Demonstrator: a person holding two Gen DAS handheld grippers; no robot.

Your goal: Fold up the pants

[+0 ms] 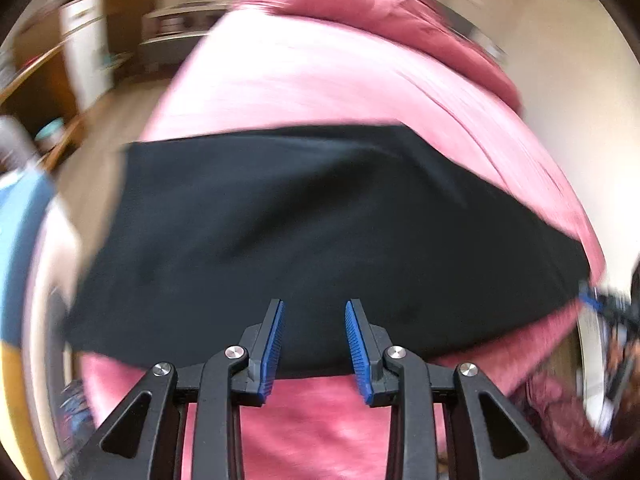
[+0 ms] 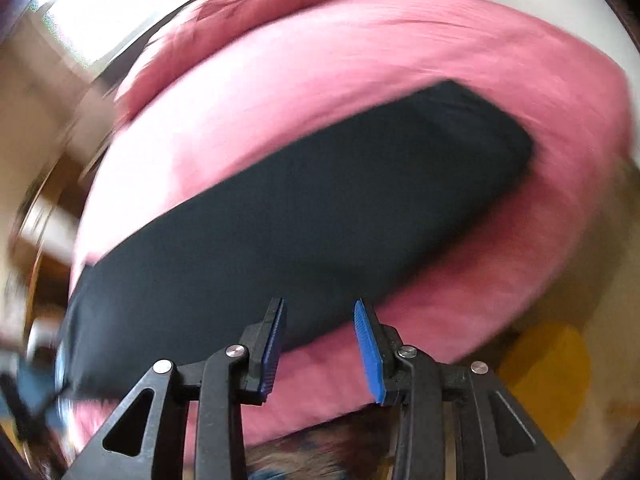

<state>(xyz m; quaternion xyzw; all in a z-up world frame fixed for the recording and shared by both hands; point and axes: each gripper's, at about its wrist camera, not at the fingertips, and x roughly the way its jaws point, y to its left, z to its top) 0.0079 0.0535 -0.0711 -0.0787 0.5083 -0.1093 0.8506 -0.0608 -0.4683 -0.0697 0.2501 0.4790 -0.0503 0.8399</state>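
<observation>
Across the pink bed [image 1: 320,80], black pants [image 1: 304,232] lie flat; my left gripper [image 1: 315,308] and right gripper [image 2: 319,308] hover with jaws wide, holding nothing.

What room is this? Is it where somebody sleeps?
Probably a bedroom. The black pants lie on a wide bed with a pink cover, a darker pink pillow sits at its far end, and blurry wooden furniture stands beside it.
</observation>
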